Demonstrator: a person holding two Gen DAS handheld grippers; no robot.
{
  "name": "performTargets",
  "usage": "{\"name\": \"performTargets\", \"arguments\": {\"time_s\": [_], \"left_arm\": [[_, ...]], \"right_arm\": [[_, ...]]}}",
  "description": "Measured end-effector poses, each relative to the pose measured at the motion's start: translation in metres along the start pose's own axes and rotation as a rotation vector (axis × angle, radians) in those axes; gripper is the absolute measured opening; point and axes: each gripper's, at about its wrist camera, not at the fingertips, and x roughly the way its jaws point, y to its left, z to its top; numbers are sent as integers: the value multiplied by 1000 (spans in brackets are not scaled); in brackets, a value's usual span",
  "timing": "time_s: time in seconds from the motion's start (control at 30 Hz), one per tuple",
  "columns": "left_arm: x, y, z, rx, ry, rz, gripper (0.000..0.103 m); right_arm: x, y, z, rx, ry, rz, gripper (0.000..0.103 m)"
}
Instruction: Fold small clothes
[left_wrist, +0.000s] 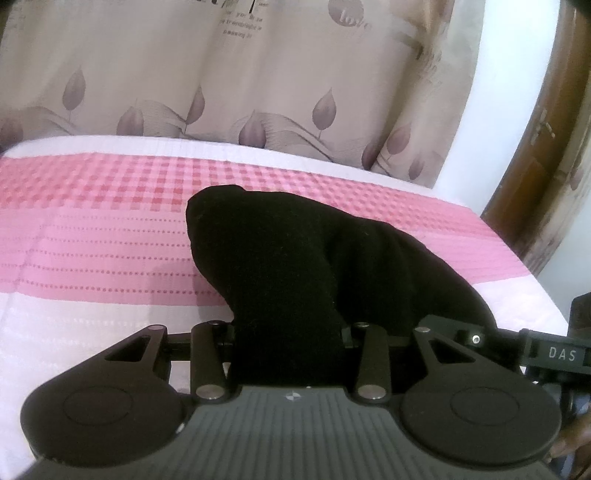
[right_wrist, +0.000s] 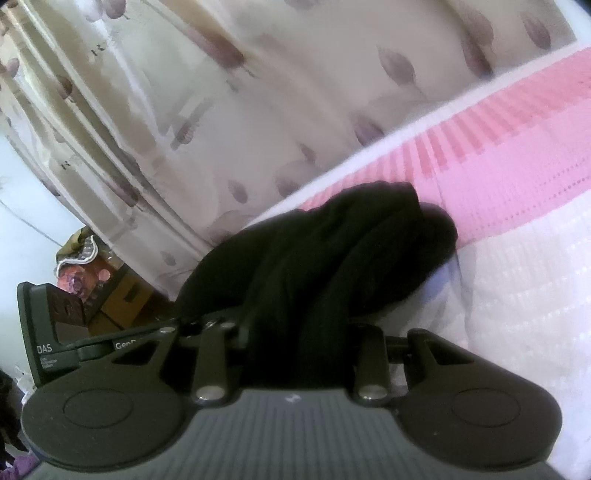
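A small black garment is bunched up over the pink-and-white bedspread. My left gripper is shut on one end of it; the cloth covers the fingertips and drapes forward and to the right. In the right wrist view my right gripper is shut on the black garment too, with folds hanging from the jaws down to the bed. The other gripper's body shows at the edge of each view, at the right in the left wrist view and at the left in the right wrist view.
A beige curtain with leaf prints hangs behind the bed. A wooden door frame stands at the right. Boxes and clutter sit on the floor beside the bed.
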Motion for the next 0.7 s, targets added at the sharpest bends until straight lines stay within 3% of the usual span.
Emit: {"name": "performTargets", "arguments": {"time_s": [0.23, 0.43, 0.5, 0.7], "left_arm": [[7, 8, -8, -27, -2, 20, 51], [7, 10, -16, -24, -30, 73, 74], [6, 8, -19, -14, -52, 109, 88], [5, 9, -23, -5, -79, 152, 100]], "right_arm": [[4, 5, -9, -97, 2, -70, 34], [4, 4, -18, -146, -5, -135, 36], [3, 3, -21, -148, -9, -149, 38], [0, 2, -26, -151, -19, -177, 43]]}}
